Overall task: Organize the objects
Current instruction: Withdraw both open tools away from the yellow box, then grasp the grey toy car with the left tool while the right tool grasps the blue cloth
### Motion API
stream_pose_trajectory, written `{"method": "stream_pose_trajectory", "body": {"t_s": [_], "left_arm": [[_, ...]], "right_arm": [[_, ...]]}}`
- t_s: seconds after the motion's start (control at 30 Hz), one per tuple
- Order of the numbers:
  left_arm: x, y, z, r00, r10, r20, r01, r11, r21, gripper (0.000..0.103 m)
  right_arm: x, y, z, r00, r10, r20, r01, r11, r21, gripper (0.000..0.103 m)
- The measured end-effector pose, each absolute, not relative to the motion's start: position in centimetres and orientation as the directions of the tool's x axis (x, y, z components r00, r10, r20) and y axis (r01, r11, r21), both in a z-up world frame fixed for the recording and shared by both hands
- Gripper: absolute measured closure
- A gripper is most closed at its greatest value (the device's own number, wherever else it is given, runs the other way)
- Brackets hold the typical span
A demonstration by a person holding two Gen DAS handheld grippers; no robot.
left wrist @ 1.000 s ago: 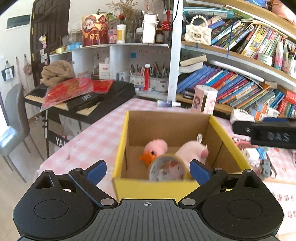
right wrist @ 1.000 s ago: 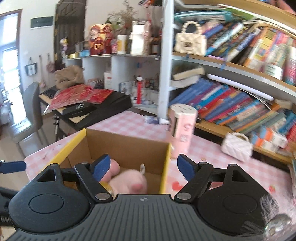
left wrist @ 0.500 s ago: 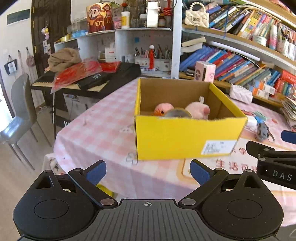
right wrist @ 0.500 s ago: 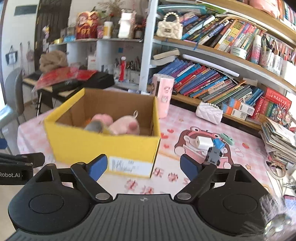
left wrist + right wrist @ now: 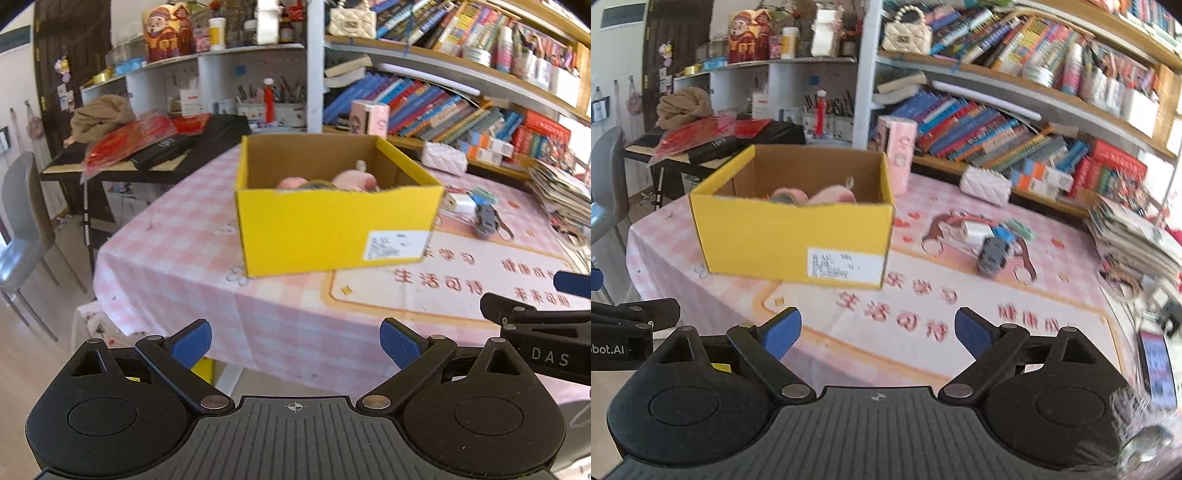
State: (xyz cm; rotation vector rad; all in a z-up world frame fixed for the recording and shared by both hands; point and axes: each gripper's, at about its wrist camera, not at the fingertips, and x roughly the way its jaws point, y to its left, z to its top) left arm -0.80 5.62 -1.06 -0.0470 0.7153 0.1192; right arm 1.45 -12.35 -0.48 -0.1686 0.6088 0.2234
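Both the left gripper [image 5: 295, 341] and right gripper [image 5: 877, 330] hang wide-fingered and empty before the yellow box [image 5: 792, 240], which already holds pink plush toys [image 5: 831, 195], the right's jaws having just been opening.

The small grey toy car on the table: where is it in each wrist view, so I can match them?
Left wrist view: the grey toy car is right of centre, just right of the yellow box.
Right wrist view: the car is right of centre, further right of the box, on the cartoon print.
Shared landmark: the box's white label.
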Motion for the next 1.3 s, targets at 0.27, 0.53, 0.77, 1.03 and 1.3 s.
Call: {"method": "stream_pose_trajectory", "body": {"t_s": [0.27,0.53,0.77,1.03,1.3], "left_arm": [[-1.0,2.9,-1.7,0.738,0.013,-0.675,-0.023,1.0,-0.007,0.004],[0.4,-0.3,-1.9,0.727,-0.058,-0.684,0.077,0.997,-0.003,0.004],[2.5,-3.3,-2.1,0.714,-0.1,-0.693,0.141,0.99,0.003,0.004],[6.3,-6.5,-1.9,0.709,-0.133,-0.692,0.174,0.985,-0.011,0.004],[10.9,-10.2,-1.5,0.725,-0.154,-0.671,0.194,0.981,-0.016,0.006]], "right_arm": [[-0.2,-15.6,-1.2,0.78,0.092,-0.619,-0.159,0.986,-0.053,0.012],[-0.5,-18.9,-1.6,0.777,0.028,-0.629,-0.07,0.997,-0.042,0.012],[0.8,-21.8,-1.9,0.765,-0.016,-0.643,-0.002,1.0,-0.027,0.012],[4.5,-24.8,-1.8,0.755,-0.028,-0.655,0.008,0.999,-0.033,0.012],[9.6,-28.1,-1.1,0.772,-0.021,-0.635,0.005,1.0,-0.028,0.016]]}}
